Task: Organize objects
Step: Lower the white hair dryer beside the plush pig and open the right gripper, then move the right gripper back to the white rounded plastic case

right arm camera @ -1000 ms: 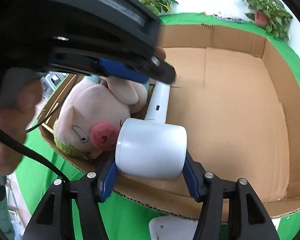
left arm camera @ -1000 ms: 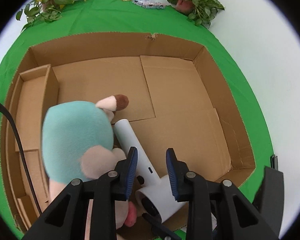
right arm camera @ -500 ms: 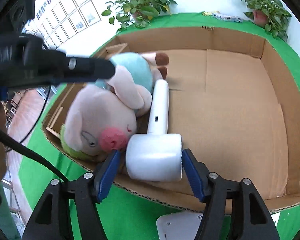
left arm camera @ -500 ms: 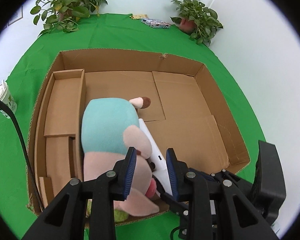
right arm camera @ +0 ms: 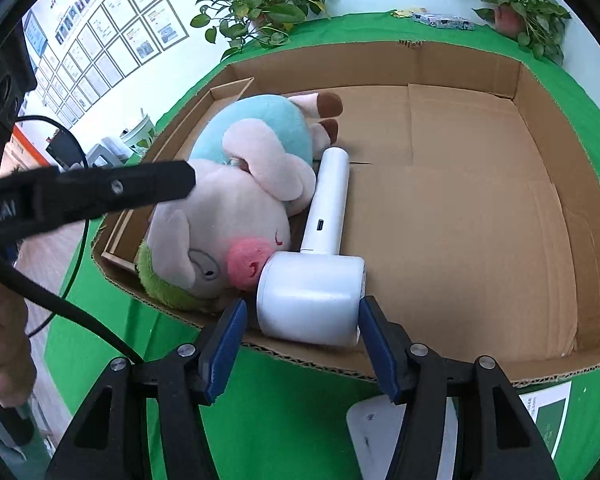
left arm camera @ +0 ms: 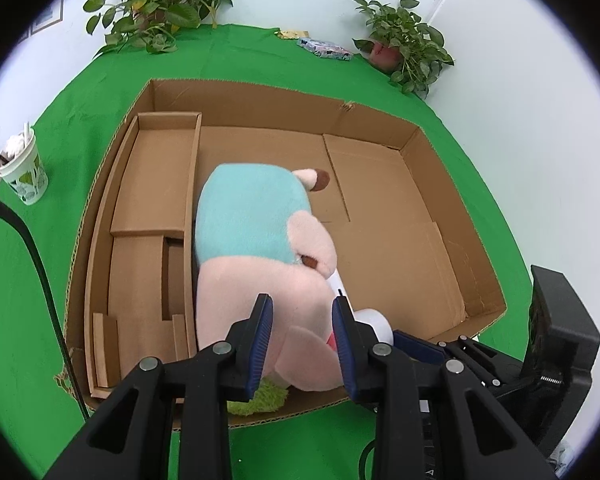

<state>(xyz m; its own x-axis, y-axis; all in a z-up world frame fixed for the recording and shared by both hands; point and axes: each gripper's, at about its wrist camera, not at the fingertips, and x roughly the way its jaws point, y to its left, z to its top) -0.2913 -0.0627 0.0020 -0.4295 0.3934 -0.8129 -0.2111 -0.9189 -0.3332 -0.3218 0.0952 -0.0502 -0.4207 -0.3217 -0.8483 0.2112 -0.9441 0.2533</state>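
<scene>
Hovering at the cardboard box (right arm camera: 548, 184) rim, both grippers gaping and empty.
White hair dryer (right arm camera: 312, 292) head sits between the right gripper (right arm camera: 300, 338) fingers, handle pointing away; left gripper (left arm camera: 302, 338) is over the plush pig (left arm camera: 256, 240).

Both fisheye views are bright and evenly lit by soft light, with black vignette corners and strong curving toward the edges. The open brown cardboard box (left arm camera: 452, 216) bows outward and holds only faint shadows. The glossy white plastic hair dryer (right arm camera: 312, 292) carries a mild sheen without harsh glare. In the right wrist view, the black left tool (right arm camera: 100, 190) looks slightly soft.
</scene>
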